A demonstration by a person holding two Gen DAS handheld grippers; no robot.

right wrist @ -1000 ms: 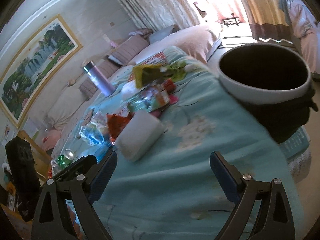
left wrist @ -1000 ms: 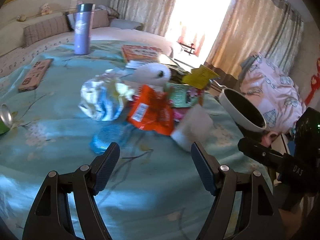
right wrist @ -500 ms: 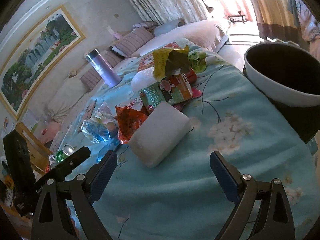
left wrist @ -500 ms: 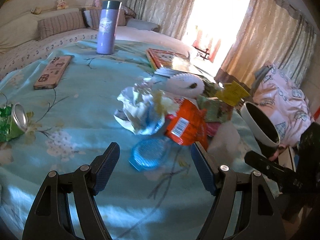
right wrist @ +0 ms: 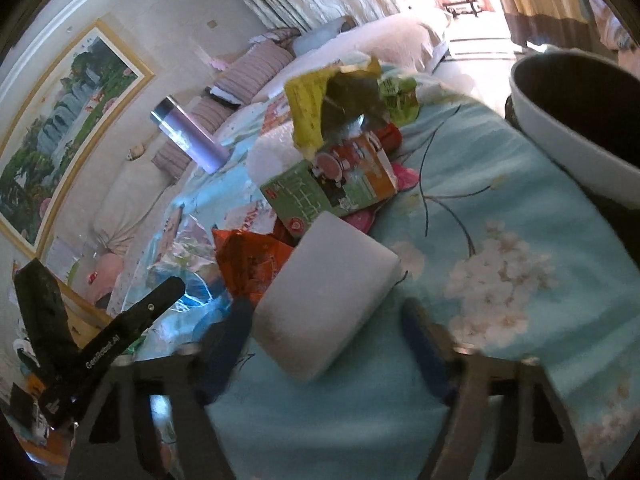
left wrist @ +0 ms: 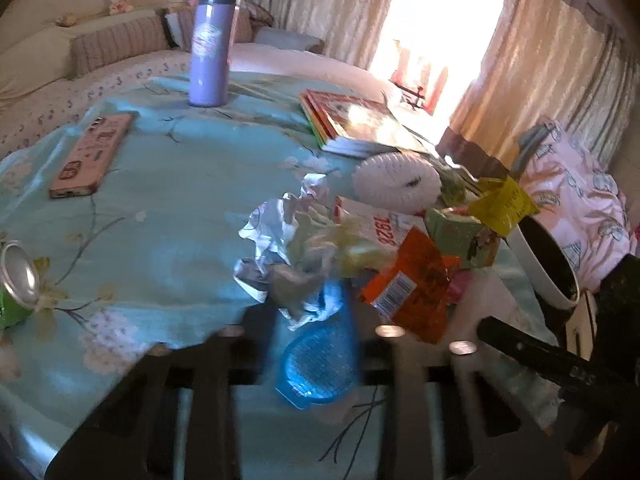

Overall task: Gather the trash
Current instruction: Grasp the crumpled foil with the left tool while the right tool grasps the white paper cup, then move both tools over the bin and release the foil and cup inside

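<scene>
On the blue flowered cloth [left wrist: 168, 264]: trash heap, centre to right of your table, books and flask beyond it.
Step in hand: you are closing on two pieces at once; neither is lifted yet, by my reading.
Left gripper [left wrist: 316, 340]: jaws closing, blurred; blue plastic lid [left wrist: 318, 368] lies between them at the near edge of the heap. Whether the pads press it yet, you cannot tell.
Right gripper [right wrist: 328, 328]: jaws closing around the white foam block [right wrist: 326, 296]; the left pad sits at its side, the right pad looks just apart.
Heap, near to far: crumpled silver wrapper [left wrist: 280, 240], orange snack packet [left wrist: 412, 284], green carton [right wrist: 332, 184], yellow wrapper [right wrist: 320, 104].
Bin [right wrist: 576, 120]: white-rimmed, dark inside, off the table's right edge.
Stray: green can [left wrist: 16, 280] lying far left, well apart from the heap.
Not trash, likely: pink phone [left wrist: 94, 154], purple flask [left wrist: 210, 48], books [left wrist: 352, 120].
Next move calls for: a firm pinch on each piece, then a carry right to the bin; mind the thin lid lying flat on cloth.
Hard to make out: both sets of fingers smeared by motion; the round white item [left wrist: 396, 180] behind the heap unidentified; the can cut off at the frame's edge.
</scene>
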